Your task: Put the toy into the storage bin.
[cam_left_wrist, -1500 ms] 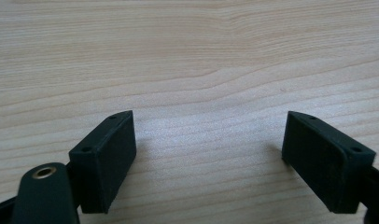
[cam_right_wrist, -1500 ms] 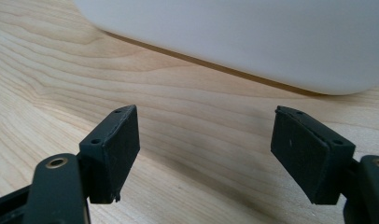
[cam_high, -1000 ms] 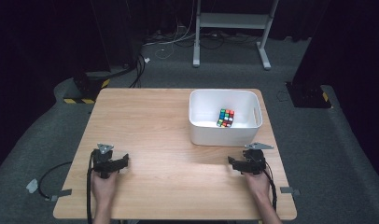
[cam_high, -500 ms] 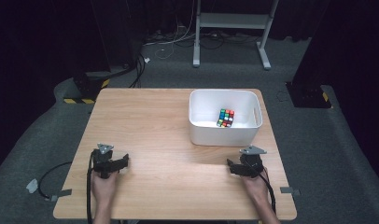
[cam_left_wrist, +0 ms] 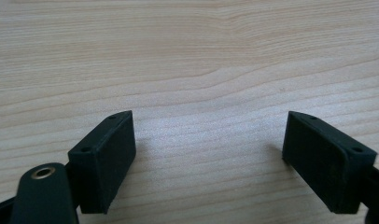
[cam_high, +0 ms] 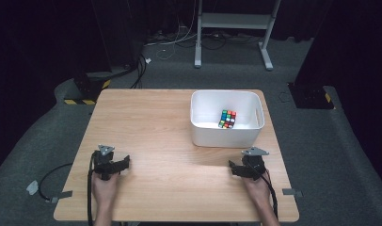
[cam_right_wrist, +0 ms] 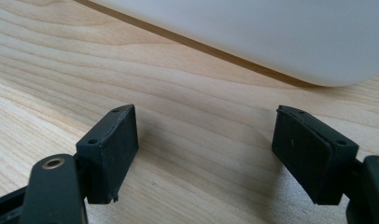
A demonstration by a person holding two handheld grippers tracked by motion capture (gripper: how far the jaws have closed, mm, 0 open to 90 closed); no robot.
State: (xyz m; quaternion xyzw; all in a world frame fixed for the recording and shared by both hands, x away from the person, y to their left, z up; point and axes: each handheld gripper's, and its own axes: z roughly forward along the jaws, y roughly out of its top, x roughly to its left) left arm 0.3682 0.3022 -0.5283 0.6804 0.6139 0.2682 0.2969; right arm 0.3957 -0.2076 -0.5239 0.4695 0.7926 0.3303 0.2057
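Observation:
A colourful puzzle cube (cam_high: 227,118) lies inside a white bin (cam_high: 225,136) at the table's far right. My left gripper (cam_high: 124,162) rests on the wood near the front left. Its jaws are open with only bare table between them (cam_left_wrist: 208,154). My right gripper (cam_high: 232,168) sits near the front right, just in front of the bin. It is open too, its jaws have just been opening a little, and nothing is between them (cam_right_wrist: 204,154). The bin's white wall (cam_right_wrist: 253,37) curves across the top of the right gripper view.
The wooden table (cam_high: 161,122) stands on grey carpet. A cable (cam_high: 52,174) trails off the left edge from the left gripper. Black equipment and a metal stand's legs (cam_high: 231,28) lie beyond the far edge.
The right gripper has shifted slightly toward the near edge of the table. The left gripper, bin and cube have stayed put.

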